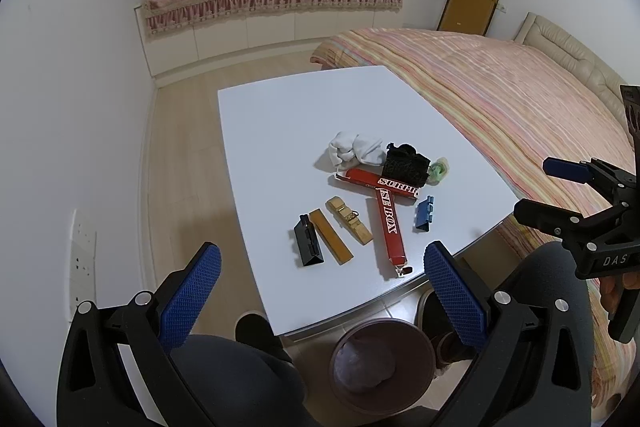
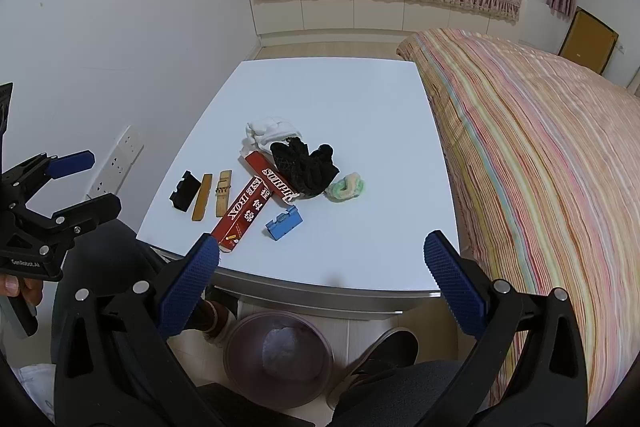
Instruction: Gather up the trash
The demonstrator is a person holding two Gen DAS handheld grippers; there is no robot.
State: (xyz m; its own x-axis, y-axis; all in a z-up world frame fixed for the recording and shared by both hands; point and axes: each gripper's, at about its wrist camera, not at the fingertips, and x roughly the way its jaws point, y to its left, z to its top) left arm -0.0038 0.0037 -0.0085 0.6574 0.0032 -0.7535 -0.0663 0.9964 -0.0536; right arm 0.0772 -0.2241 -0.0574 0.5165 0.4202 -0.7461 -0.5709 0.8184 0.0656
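Observation:
On the white table (image 1: 280,115) (image 2: 340,95) lie two crossed red "SURPRISE BOX" cartons (image 1: 386,219) (image 2: 248,211), a white cloth (image 1: 354,147) (image 2: 272,131), a black mesh item (image 1: 406,163) (image 2: 306,163), a green-white scrunchie (image 1: 439,171) (image 2: 346,187), a blue clip (image 1: 424,213) (image 2: 284,223), a black clip (image 1: 306,241) (image 2: 185,191) and wooden clips (image 1: 348,221) (image 2: 202,202). A brown bin (image 1: 380,363) (image 2: 278,357) stands below the table's near edge. My left gripper (image 1: 320,291) (image 2: 86,179) and my right gripper (image 2: 324,275) (image 1: 548,187) hover open and empty above the near edge.
A bed with a striped quilt (image 1: 520,99) (image 2: 540,147) borders the table's right side. A white wall with sockets (image 1: 82,259) (image 2: 116,159) is on the left. The person's knees and shoes (image 1: 256,327) (image 2: 394,347) flank the bin.

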